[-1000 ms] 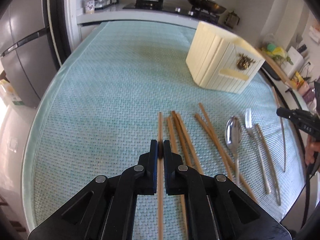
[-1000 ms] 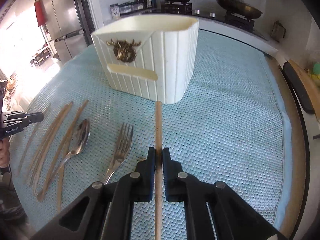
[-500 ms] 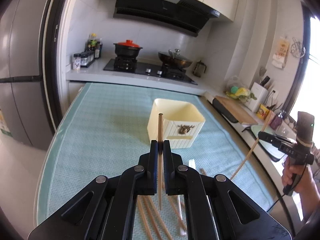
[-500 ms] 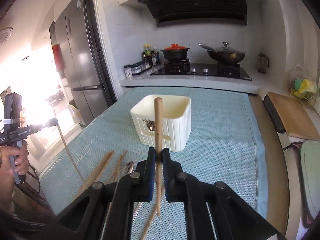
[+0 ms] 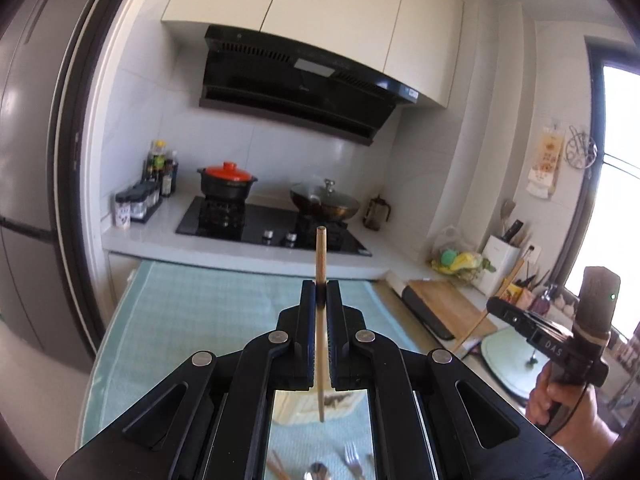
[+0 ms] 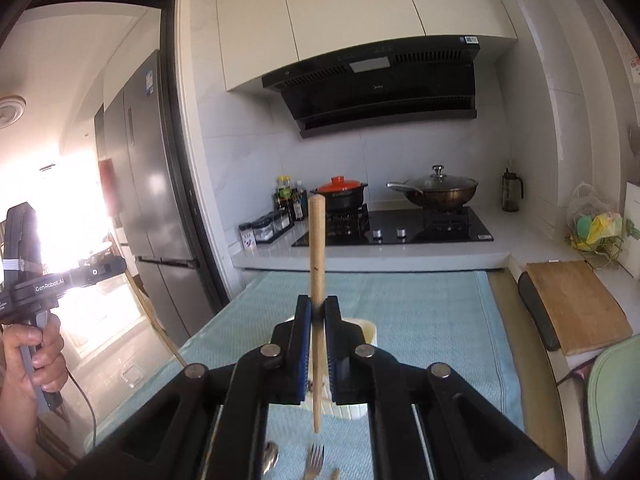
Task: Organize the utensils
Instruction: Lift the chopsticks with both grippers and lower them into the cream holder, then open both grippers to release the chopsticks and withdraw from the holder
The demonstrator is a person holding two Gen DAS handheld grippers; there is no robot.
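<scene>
My left gripper is shut on a wooden chopstick that stands upright, its thin end hanging below the jaws. My right gripper is shut on a second wooden chopstick, also upright. Both are held high above the table. The cream utensil holder sits on the teal mat below, mostly hidden behind the right gripper. In the left wrist view the holder shows through the gripper frame. A fork and a spoon lie on the mat near the bottom edge.
A hob with a red-lidded pot and a wok stands behind the table. A fridge is on the left, a wooden cutting board on the right counter. Hands hold the other gripper at each view's edge.
Both grippers rose high off the table with their chopsticks and tipped up from looking down at the mat to looking across the kitchen. The holder and utensils dropped low in view.
</scene>
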